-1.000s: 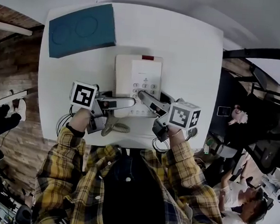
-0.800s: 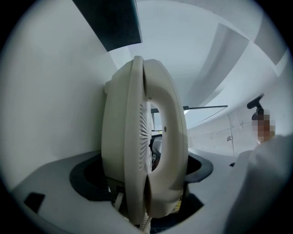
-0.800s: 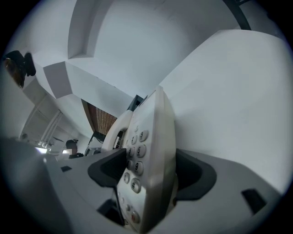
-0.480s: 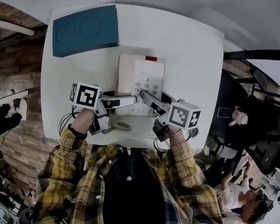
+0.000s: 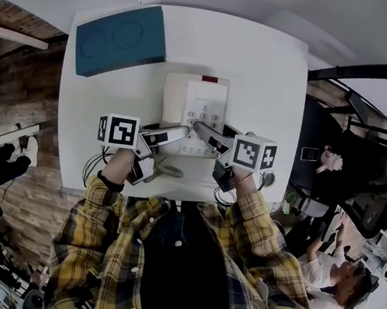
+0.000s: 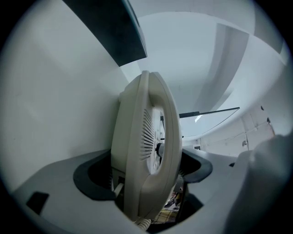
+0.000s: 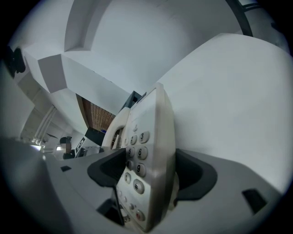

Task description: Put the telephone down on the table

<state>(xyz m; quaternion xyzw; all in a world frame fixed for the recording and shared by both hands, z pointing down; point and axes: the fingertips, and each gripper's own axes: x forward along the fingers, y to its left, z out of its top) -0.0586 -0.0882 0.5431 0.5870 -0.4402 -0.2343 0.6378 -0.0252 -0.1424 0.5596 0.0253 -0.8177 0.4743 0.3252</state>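
Two grippers, one telephone, one white table. Left gripper [image 5: 174,134]: jaws closed on the near left edge of the telephone [image 5: 199,102], at the handset [image 6: 146,137] side; right gripper [image 5: 207,135]: jaws closed on the near right edge, across the keypad [image 7: 136,157]. Telephone: level over the middle of the table [image 5: 271,76], near end carried between both tools; whether its base touches the top cannot be told. Coiled cord [image 5: 167,172]: trailing near, left of centre; teal pad [image 5: 121,40]: far left corner, well apart. Step in hand, by judgement: the lowering, close to done. Next move calls for settling the base flat, then parting both pairs of jaws and drawing back nearward, clear of the cord.
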